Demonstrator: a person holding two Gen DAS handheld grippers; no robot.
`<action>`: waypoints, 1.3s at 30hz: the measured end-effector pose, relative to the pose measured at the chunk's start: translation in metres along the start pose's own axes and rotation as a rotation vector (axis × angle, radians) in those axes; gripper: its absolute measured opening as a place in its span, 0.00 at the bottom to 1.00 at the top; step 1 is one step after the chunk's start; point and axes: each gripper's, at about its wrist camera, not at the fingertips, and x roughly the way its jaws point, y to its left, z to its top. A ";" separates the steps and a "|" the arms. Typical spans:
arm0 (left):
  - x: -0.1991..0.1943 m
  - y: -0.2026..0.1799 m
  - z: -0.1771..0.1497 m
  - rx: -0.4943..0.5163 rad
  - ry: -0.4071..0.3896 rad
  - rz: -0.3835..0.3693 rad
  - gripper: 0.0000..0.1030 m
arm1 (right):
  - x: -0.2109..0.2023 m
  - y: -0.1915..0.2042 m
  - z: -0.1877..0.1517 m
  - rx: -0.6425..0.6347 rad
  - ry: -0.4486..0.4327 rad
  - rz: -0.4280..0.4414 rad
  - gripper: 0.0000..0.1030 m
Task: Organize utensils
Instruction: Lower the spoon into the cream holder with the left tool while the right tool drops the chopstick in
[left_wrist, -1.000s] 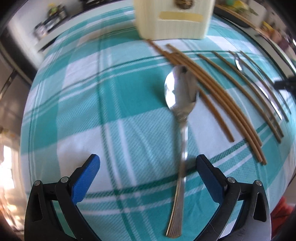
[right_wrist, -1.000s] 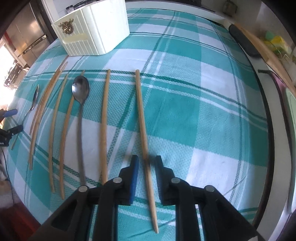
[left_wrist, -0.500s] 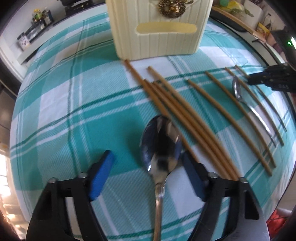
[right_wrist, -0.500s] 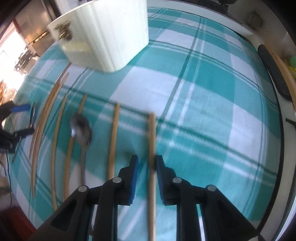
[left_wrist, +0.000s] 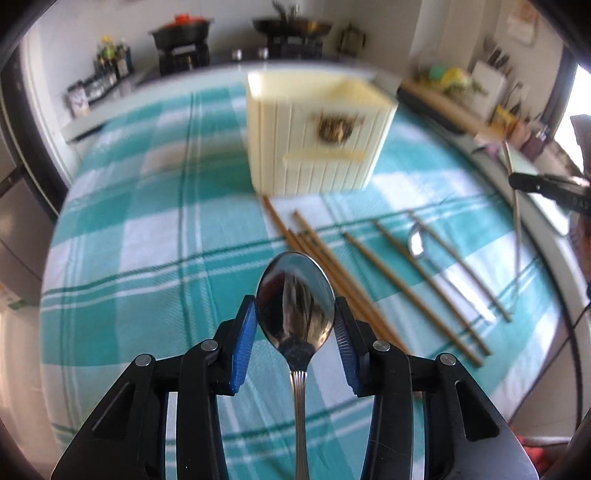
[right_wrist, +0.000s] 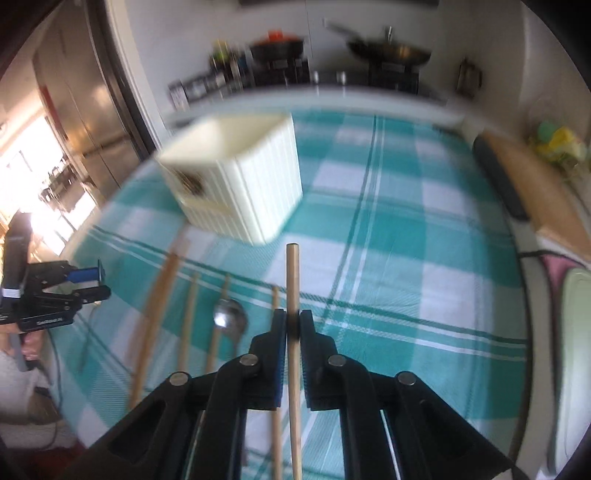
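Two grips: left gripper (left_wrist: 295, 321), jaws just closing, clamps the spoon (left_wrist: 295, 314); right gripper (right_wrist: 292, 325) pinches a chopstick (right_wrist: 292, 280). Lift both level, clearing the cream holder (right_wrist: 240, 184) rim.

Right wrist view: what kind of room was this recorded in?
Most likely a home kitchen: a wok and a dark pot sit on a stove behind the checked tablecloth, with bottles alongside.
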 end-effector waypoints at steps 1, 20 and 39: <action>-0.011 0.000 -0.001 -0.004 -0.021 -0.009 0.41 | -0.014 0.002 -0.001 0.004 -0.029 0.002 0.07; -0.117 0.019 0.121 -0.057 -0.267 -0.116 0.40 | -0.096 0.038 0.115 -0.032 -0.379 -0.006 0.06; 0.014 0.021 0.226 -0.146 -0.138 -0.032 0.40 | 0.027 0.050 0.182 0.012 -0.263 0.029 0.06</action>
